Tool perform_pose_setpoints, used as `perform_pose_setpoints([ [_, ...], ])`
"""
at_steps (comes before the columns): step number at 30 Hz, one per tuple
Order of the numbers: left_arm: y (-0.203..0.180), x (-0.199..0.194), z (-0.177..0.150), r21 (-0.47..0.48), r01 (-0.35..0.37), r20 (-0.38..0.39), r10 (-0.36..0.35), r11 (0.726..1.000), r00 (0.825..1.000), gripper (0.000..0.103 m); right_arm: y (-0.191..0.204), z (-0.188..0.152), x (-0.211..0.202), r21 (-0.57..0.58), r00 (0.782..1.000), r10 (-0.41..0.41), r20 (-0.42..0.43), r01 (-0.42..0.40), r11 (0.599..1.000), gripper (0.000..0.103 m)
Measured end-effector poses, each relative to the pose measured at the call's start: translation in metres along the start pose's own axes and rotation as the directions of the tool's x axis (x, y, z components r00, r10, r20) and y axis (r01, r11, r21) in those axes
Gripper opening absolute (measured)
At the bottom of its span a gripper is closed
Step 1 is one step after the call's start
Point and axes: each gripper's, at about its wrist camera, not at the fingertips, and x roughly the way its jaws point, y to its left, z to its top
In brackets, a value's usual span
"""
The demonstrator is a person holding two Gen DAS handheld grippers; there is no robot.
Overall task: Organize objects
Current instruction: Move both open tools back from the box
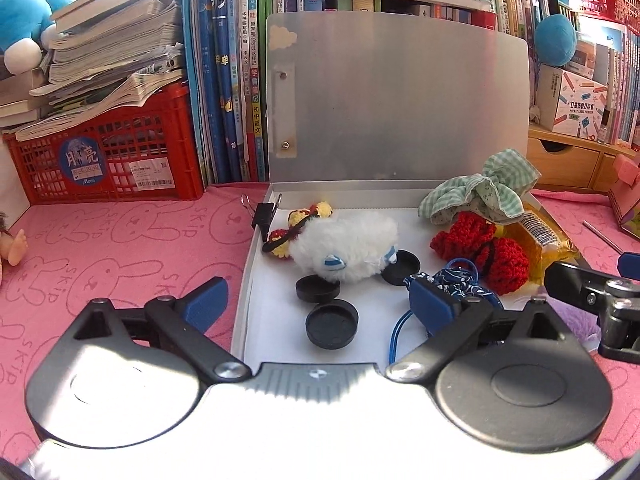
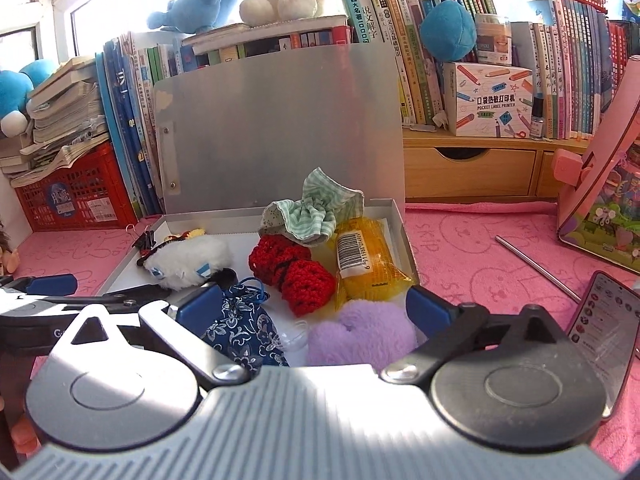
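Wide apart, both the left hand-held gripper (image 1: pixel 316 300) and the right hand-held gripper (image 2: pixel 310 304) hang empty over an open metal box (image 1: pixel 244 280) on the pink-covered bench (image 1: pixel 120 240). Inside lie a white plush toy (image 1: pixel 344 248), red crocheted pieces (image 2: pixel 292 272), a blue patterned pouch (image 2: pixel 244 328), a yellow packet (image 2: pixel 364 268), a green checked cloth (image 2: pixel 316 216), a purple fluffy item (image 2: pixel 360 336) and three black caps (image 1: pixel 332 324). The left finger hides part of the pouch. Books (image 2: pixel 404 60) and a red crate (image 1: pixel 104 160) line the back.
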Motion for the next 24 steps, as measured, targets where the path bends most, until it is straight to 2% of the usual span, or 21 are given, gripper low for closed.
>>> perform_pose_setpoints([
  [13, 0.007, -0.053, -0.038, 0.013, 0.027, 0.022, -0.027, 1.000, 0.999, 0.099, -0.008, -0.029, -0.044, 0.036, 1.000, 0.009, -0.005, -0.009, 0.999, 0.102],
  [24, 0.015, -0.091, -0.090, -0.010, 0.046, 0.007, -0.046, 0.999, 0.999, 0.099, -0.005, -0.075, -0.073, -0.017, 1.000, -0.013, -0.025, 0.013, 1.000, 0.102],
])
